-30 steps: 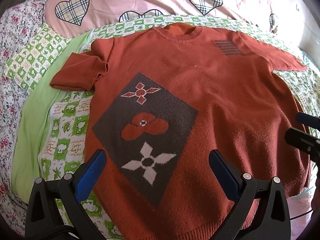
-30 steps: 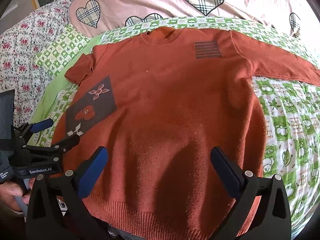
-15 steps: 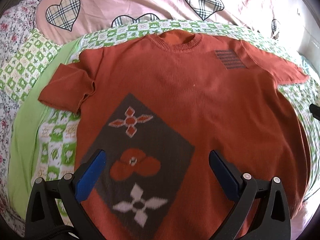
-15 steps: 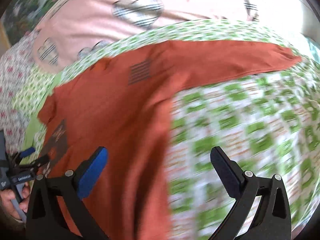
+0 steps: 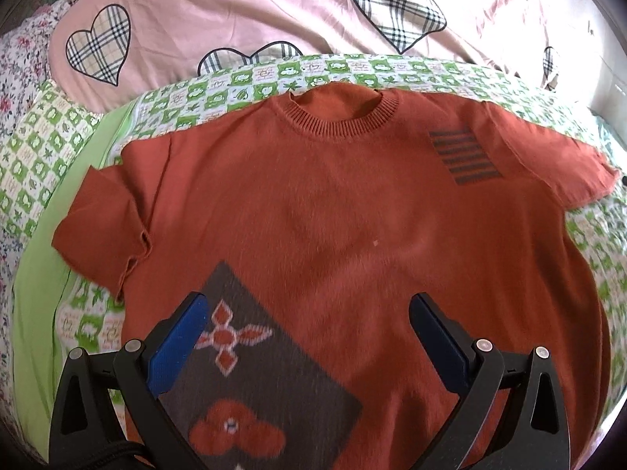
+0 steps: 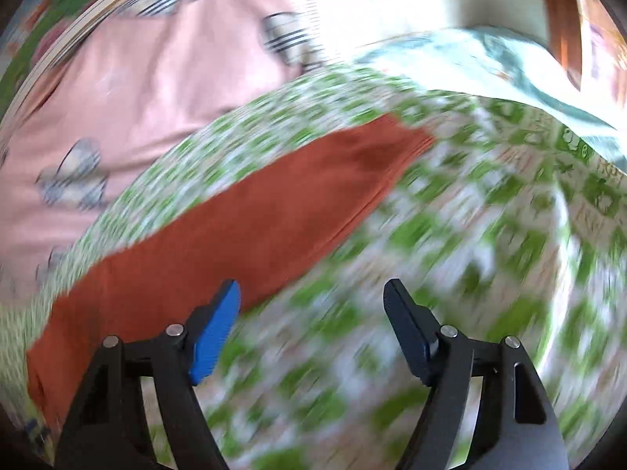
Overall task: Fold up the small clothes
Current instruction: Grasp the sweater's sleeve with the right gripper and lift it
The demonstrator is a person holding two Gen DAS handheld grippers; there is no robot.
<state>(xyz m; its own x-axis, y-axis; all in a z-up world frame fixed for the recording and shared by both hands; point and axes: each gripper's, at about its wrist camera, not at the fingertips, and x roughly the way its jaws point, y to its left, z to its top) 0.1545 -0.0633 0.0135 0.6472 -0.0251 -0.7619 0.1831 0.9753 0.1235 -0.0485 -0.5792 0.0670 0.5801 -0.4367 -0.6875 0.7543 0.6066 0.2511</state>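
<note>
Two tools, both empty. My left tool (image 5: 305,337) hangs with jaws wide apart over the rust-orange knitted sweater (image 5: 352,227), which lies flat, face up, on the green-checked bedsheet (image 5: 243,78). My right tool (image 6: 311,325) has just been narrowing its jaws, nothing between them, beside the sweater's long sleeve (image 6: 243,211). That view is smeared, so I may misjudge the cuff and pinch the sheet with it, dragging the sweater askew.
</note>
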